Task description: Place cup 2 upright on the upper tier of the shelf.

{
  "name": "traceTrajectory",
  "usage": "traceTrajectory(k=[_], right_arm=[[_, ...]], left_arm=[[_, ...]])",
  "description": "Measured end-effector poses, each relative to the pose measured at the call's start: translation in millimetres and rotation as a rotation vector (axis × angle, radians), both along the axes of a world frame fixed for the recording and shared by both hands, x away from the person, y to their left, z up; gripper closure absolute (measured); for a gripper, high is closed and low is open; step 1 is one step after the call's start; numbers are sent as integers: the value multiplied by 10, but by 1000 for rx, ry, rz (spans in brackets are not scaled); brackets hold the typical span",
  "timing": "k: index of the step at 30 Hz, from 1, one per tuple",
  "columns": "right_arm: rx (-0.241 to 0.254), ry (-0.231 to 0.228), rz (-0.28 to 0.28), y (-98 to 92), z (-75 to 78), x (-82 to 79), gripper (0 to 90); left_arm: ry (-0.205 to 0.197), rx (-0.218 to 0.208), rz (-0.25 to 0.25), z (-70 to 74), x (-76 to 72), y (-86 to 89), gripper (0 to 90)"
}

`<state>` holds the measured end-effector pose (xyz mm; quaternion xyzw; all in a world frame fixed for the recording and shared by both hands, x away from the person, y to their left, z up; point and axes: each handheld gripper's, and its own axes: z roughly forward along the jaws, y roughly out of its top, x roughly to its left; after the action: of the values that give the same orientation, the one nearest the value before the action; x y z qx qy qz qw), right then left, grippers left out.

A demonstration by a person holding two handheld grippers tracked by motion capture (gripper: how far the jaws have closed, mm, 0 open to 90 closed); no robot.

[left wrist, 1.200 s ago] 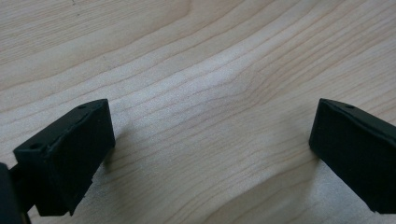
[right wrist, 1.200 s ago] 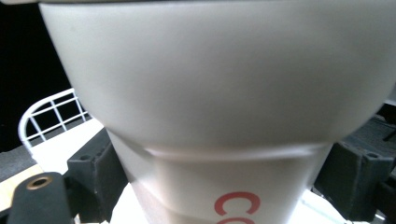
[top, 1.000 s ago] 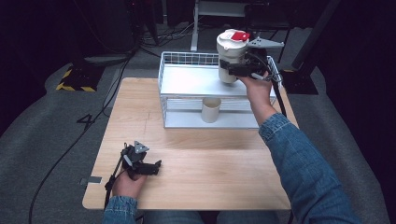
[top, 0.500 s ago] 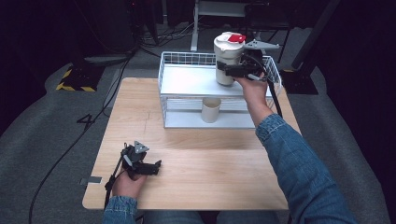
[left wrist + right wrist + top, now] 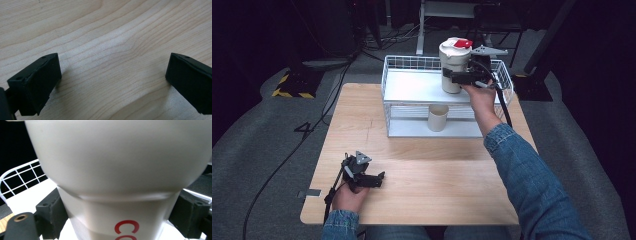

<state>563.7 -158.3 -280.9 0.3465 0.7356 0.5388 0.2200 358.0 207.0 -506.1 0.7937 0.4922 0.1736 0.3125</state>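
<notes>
A lab or recording studio rather than a home: a plain light wooden table (image 5: 422, 170) stands alone on grey carpet (image 5: 267, 150), with black darkness around it. Black cables (image 5: 287, 155) trail over the floor at the left, a yellow-and-black hazard-striped base (image 5: 292, 90) sits at the far left, and metal stand legs (image 5: 422, 30) rise at the far side. A tape mark (image 5: 307, 131) on the carpet fixes positions
</notes>
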Motion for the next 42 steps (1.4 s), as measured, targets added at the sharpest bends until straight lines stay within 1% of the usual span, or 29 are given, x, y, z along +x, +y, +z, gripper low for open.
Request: traceTrajectory(k=[8,17,21,26,28,31,38,42], right_arm=[[-12,-1,9,-20,-2,-21,141],[7,9,13,-77,-24,-35,138],[15,3,15,-94,-40,-42,137],[4,-11,24,-86,-47,-50,132],[-12,-21,24,-76,-45,-59,128],[-13,-31,21,-76,-44,-55,106],[-11,-18,2,-101,-40,-59,0],[-5,-11,17,-124,-14,-87,0]], left_arm=[[-1,4,-3,1,1,2,7],[0,3,-3,1,1,2,7],[-1,4,-3,2,1,2,7],[0,4,-3,2,1,2,7],[0,3,-3,1,2,2,7],[-1,4,-3,2,1,3,7],[0,3,-3,1,2,2,7],[-1,4,-3,1,2,3,7]])
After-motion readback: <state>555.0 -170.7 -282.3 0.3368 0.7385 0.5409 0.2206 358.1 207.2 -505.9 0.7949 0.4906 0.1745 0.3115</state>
